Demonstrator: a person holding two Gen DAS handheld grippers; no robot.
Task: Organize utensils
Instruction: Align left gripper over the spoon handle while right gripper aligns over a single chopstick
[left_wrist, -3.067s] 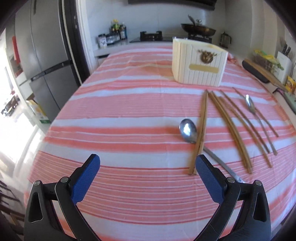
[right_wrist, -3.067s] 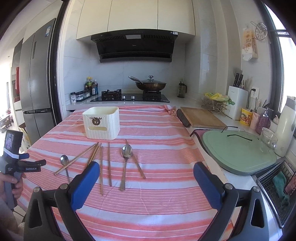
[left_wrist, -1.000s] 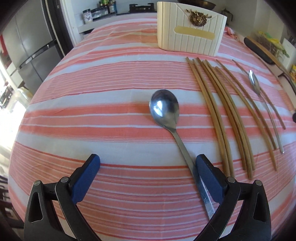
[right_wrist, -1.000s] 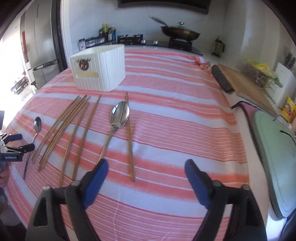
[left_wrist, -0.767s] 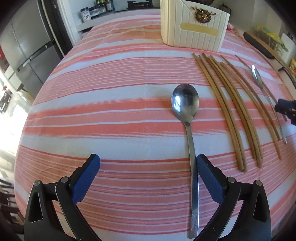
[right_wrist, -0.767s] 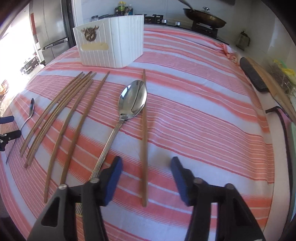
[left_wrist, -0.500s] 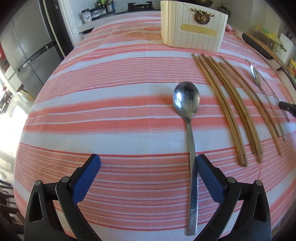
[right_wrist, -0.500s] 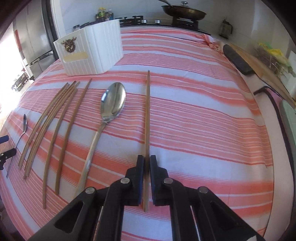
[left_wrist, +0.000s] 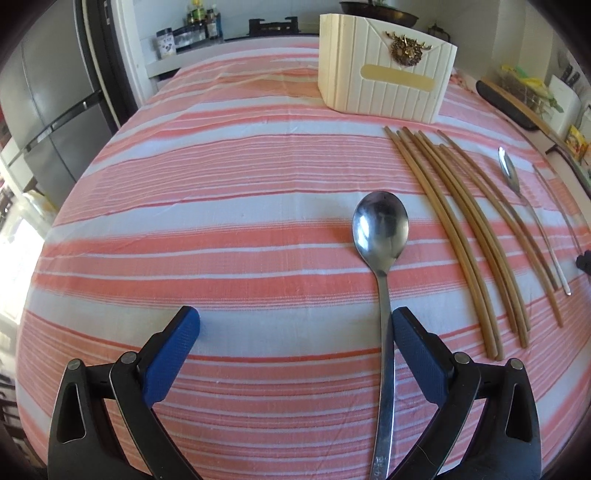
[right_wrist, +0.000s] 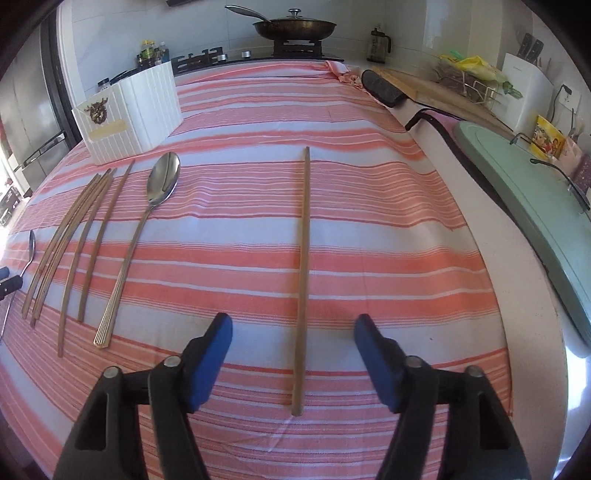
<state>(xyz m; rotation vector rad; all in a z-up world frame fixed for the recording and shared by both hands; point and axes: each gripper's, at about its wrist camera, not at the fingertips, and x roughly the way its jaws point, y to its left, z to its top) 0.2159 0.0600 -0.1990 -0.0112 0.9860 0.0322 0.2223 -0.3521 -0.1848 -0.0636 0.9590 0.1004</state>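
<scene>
Wooden chopstick (right_wrist: 303, 266) lies alone on the striped cloth (right_wrist: 369, 206), apart from the spoon (right_wrist: 138, 236). It looks light, stiff and thin; grip near its close end. The right gripper (right_wrist: 293, 334), jaws just reopened, straddles it untouched. The left gripper (left_wrist: 295, 332) gapes wide.

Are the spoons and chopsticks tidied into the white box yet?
Not yet. The white ribbed box has nothing visibly added. The single wooden chopstick lies between the right gripper's just-opened jaws, unheld. The left gripper is open around the steel spoon's handle. Every utensil remains on the striped cloth.
</scene>
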